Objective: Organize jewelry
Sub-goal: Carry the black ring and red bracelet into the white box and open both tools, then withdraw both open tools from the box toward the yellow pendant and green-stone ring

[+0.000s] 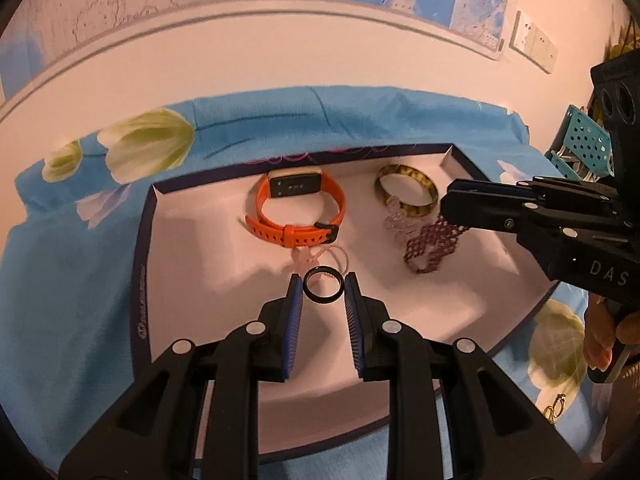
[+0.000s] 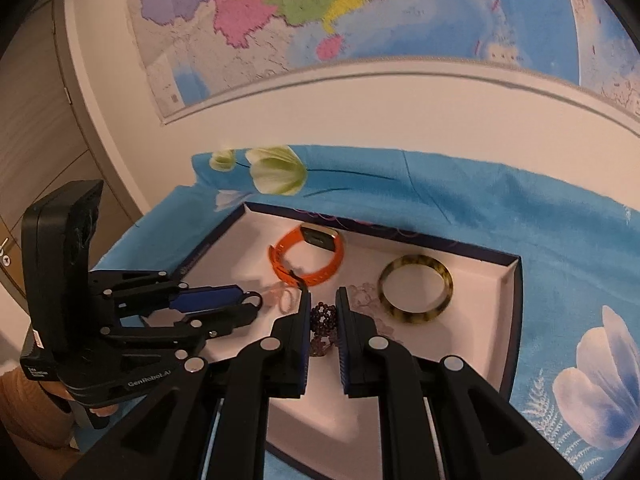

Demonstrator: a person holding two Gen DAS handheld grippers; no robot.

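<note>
A white tray [image 1: 192, 264] with a dark rim lies on a blue floral cloth. In it are an orange watch [image 1: 298, 210], a tortoiseshell bangle [image 1: 406, 194], a pale bead bracelet [image 1: 396, 222] and a thin pink ring [image 1: 338, 260]. My left gripper [image 1: 323, 285] is shut on a black ring [image 1: 323, 286] and holds it just above the tray. My right gripper [image 2: 323, 308] is shut on a dark purple beaded bracelet [image 2: 322, 322], which hangs from its fingers over the tray [image 2: 460, 320]. The right gripper shows in the left wrist view [image 1: 450, 204] with the bracelet [image 1: 434, 246] dangling.
The blue cloth [image 2: 520, 208] covers the table up to a white wall with a map [image 2: 320, 12]. A teal perforated basket [image 1: 580, 140] stands at the far right. A gold item [image 1: 556, 408] lies on the cloth near the right. A wooden door [image 2: 36, 120] is at left.
</note>
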